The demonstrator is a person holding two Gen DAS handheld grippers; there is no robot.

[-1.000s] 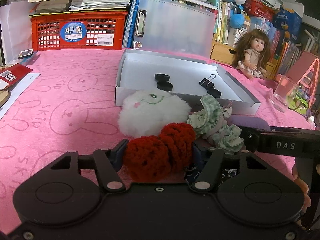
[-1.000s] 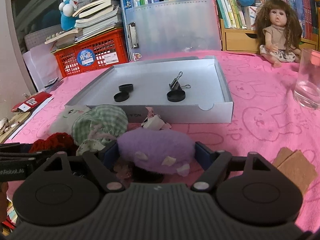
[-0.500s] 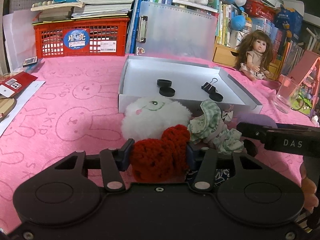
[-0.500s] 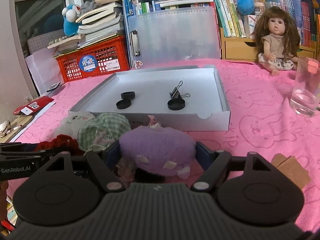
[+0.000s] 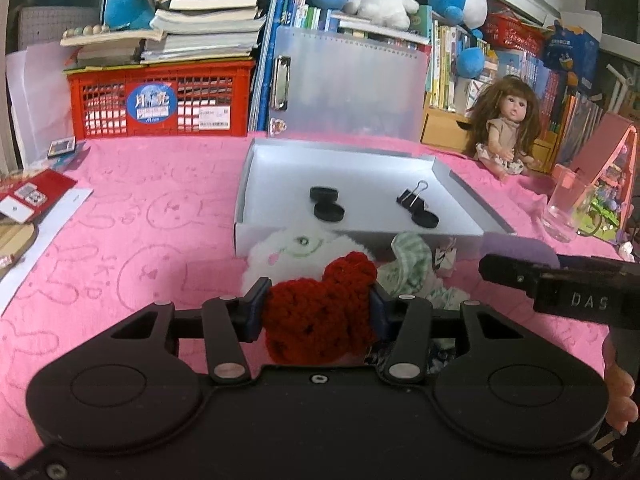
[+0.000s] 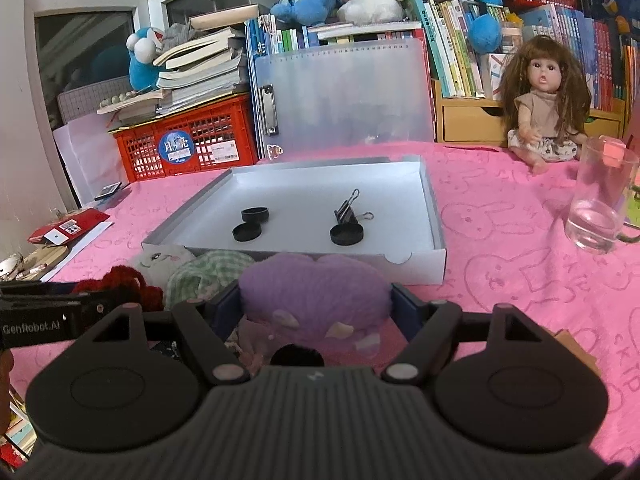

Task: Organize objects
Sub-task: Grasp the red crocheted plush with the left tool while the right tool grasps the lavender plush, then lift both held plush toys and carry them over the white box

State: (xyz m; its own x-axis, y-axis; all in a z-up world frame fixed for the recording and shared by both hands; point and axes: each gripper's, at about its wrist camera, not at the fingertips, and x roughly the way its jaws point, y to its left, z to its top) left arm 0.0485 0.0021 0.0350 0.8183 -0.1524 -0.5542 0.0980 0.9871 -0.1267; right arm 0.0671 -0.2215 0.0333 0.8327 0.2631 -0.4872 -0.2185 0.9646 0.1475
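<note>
While the left gripper [image 5: 318,314], its jaws having just been closing, pinched a red crocheted yarn piece [image 5: 320,312], the right gripper [image 6: 316,300] clamped a fuzzy purple plush [image 6: 316,292]. Both soft things sat on the pink bunny-print cloth [image 5: 140,216], just before the shallow white cardboard tray [image 6: 436,256].

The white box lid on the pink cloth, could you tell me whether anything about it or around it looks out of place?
Only small hard items lie in the white box lid: black caps and a binder clip. The soft things sit heaped outside against its front wall: a white plush, a green checked cloth, the red crochet piece and the purple plush.
</note>
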